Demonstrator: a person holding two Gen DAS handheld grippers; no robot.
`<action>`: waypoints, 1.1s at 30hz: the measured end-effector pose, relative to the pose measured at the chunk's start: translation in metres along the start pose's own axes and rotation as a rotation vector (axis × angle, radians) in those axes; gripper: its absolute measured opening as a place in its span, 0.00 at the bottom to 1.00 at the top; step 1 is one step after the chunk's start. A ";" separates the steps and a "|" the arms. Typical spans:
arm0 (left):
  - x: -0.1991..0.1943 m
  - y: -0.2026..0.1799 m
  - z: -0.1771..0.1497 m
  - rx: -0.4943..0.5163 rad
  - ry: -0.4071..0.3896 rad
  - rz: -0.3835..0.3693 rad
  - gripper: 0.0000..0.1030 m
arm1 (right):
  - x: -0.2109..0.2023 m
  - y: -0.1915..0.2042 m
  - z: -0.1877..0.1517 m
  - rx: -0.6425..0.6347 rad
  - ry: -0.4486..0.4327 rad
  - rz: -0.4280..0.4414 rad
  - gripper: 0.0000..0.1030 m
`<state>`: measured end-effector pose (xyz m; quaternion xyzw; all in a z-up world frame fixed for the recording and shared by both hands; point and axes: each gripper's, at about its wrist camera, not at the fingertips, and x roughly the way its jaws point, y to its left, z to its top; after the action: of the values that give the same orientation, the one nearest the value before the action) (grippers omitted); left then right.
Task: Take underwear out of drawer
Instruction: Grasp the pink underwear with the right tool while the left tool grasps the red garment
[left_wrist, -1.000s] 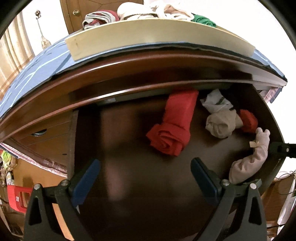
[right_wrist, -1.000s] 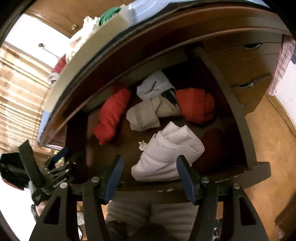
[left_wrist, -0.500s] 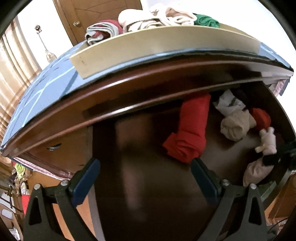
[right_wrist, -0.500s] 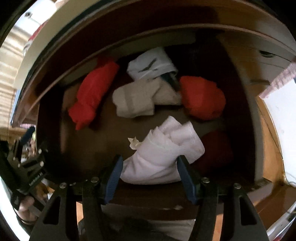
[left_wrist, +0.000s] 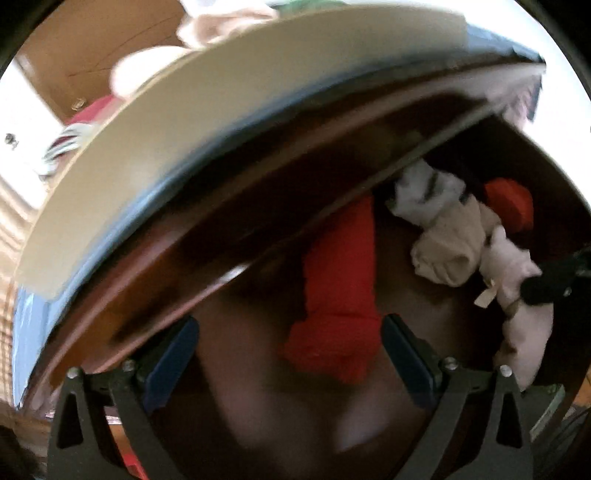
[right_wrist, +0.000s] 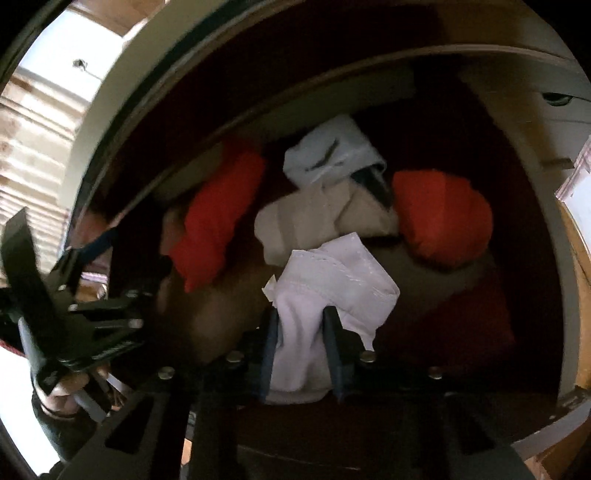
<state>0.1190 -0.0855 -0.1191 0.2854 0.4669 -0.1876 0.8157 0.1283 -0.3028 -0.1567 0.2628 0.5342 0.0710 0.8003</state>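
Both blue pads of right gripper (right_wrist: 301, 350) now clamped on white underwear (right_wrist: 325, 295) at drawer (right_wrist: 535, 229) front, 6 o'clock — half second ago jaws wide. Lift-out next. Left gripper (left_wrist: 291, 360) wide open, empty — red roll (left_wrist: 340, 295) ahead.

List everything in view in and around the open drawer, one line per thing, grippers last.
white underwear: 1, white, front middle of the drawer, pinched by the right gripper
long red roll: 1, red, left part of the drawer, running front to back
red bundle: 1, red, right rear of the drawer
beige bundle: 1, beige, centre, just behind the white underwear
white piece with dark marks: 1, white, rear centre
drawer: 1, dark brown wood, pulled open
clothes pile: several pieces, mixed colours, on top of the dresser; blurred
right gripper: 1, black with blue pads, closed on the white underwear
left gripper: 1, black with blue pads, open over the drawer's left part
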 end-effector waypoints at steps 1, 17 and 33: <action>0.004 -0.005 0.003 0.023 0.002 0.000 0.97 | -0.002 -0.004 -0.001 0.008 -0.013 0.016 0.26; 0.043 -0.024 0.016 0.102 0.192 0.009 0.86 | -0.032 -0.012 -0.008 -0.062 -0.129 0.003 0.22; 0.033 0.002 0.006 0.055 0.191 -0.213 0.42 | -0.039 -0.020 -0.007 -0.039 -0.155 0.057 0.22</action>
<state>0.1402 -0.0891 -0.1451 0.2732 0.5647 -0.2578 0.7349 0.1023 -0.3330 -0.1366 0.2668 0.4614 0.0837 0.8420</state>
